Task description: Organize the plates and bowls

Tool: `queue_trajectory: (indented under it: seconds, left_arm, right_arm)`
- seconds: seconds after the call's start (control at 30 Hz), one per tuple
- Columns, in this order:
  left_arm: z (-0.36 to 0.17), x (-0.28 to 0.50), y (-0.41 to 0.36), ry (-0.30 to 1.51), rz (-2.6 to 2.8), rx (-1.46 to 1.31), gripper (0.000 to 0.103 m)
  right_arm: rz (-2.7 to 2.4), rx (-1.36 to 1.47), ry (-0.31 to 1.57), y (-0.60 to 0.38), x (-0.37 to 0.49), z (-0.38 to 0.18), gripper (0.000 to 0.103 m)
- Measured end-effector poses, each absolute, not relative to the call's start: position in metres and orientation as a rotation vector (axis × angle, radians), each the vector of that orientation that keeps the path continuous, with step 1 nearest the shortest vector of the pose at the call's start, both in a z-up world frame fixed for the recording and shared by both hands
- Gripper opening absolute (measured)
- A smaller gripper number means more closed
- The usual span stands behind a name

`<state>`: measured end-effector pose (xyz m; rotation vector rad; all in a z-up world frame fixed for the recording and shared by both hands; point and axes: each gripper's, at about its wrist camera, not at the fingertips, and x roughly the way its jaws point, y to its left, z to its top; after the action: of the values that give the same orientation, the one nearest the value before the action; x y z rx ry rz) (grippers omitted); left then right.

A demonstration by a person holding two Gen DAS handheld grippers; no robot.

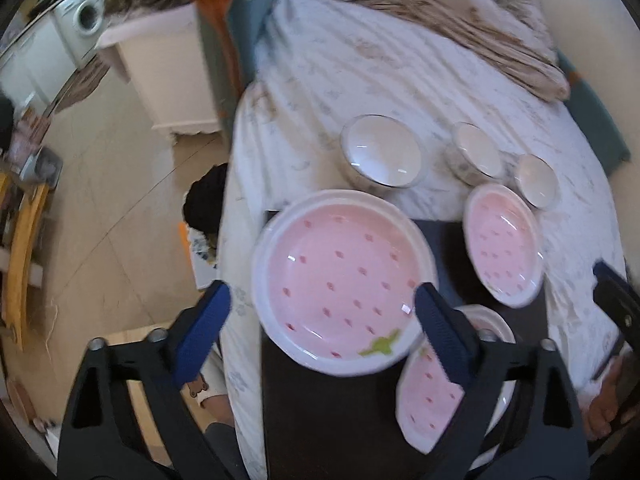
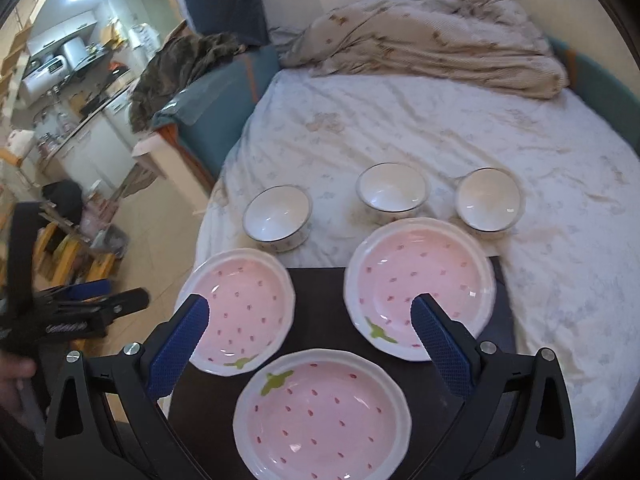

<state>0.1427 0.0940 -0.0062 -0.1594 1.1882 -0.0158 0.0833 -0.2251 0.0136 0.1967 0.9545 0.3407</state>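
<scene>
- My left claw [image 1: 322,300] hangs steeply over the leftmost pink plate [image 1: 344,280], its blue pads spread wide on either side of it at about 9 and 3 o'clock; nothing is gripped.
- My right claw [image 2: 310,314] also stands wide apart with nothing between its pads, looking down on the whole set.
- In the right wrist view, three pink strawberry-pattern plates lie on a dark board [image 2: 320,312] that sits on the bed [image 2: 400,128]: one at 9 o'clock [image 2: 240,312], one at 2 o'clock [image 2: 420,288] and the nearest at 6 o'clock [image 2: 322,416].
- The three plates are close together, but none overlaps another in that view.
- Beyond the board, toward 12 o'clock, three white bowls stand upright in a row on the sheet: the left bowl [image 2: 277,218], the middle bowl [image 2: 392,192] and the right bowl [image 2: 489,200].
- The bowls stand apart from each other; the right bowl is just beside the rim of the 2 o'clock plate.
- A crumpled beige blanket [image 2: 432,28] lies at the far end of the bed, at 12 o'clock.
- At 9 o'clock in the right wrist view, my left claw's black frame shows over the floor [image 2: 160,220], with a kitchen far behind.
</scene>
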Motion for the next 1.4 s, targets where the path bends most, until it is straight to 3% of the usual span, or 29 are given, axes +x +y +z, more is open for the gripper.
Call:
queue_trajectory:
  seconds: [0.07,0.17,0.23,0.33,0.5,0.77,0.93,1.2,1.4]
  left_arm:
    - [-0.021,0.152,0.108,1.228,-0.013,-0.248,0.079]
    - [-0.044,0.165,0.121,1.285,-0.031,-0.337,0.062]
    - [-0.063,0.175,0.127,1.33,-0.03,-0.359,0.048]
    - [-0.084,0.184,0.135,1.388,-0.02,-0.398,0.044]
    - [-0.107,0.193,0.148,1.432,0.003,-0.393,0.031]
    - [-0.143,0.197,0.15,1.557,-0.022,-0.411,0.024]
    - [-0.141,0.199,0.143,1.548,-0.031,-0.363,0.024]
    - [-0.144,0.197,0.133,1.547,-0.042,-0.298,0.033]
    - [-0.134,0.191,0.139,1.48,0.013,-0.292,0.028]
  right_arm:
    - [0.358,0.218,1.0,-0.224,0.095,0.003,0.101]
    - [0.408,0.279,1.133,-0.217,0.116,-0.027,0.081]
    - [0.428,0.352,1.254,-0.211,0.133,-0.055,0.062]
    - [0.463,0.419,1.345,-0.198,0.15,-0.088,0.046]
    - [0.483,0.387,1.411,-0.174,0.168,-0.126,0.04]
    - [0.49,0.366,1.465,-0.167,0.175,-0.163,0.03]
    - [0.532,0.394,1.47,-0.161,0.18,-0.174,0.017]
    - [0.542,0.432,1.442,-0.167,0.182,-0.18,0.017]
    - [0.554,0.375,1.427,-0.157,0.175,-0.17,0.018]
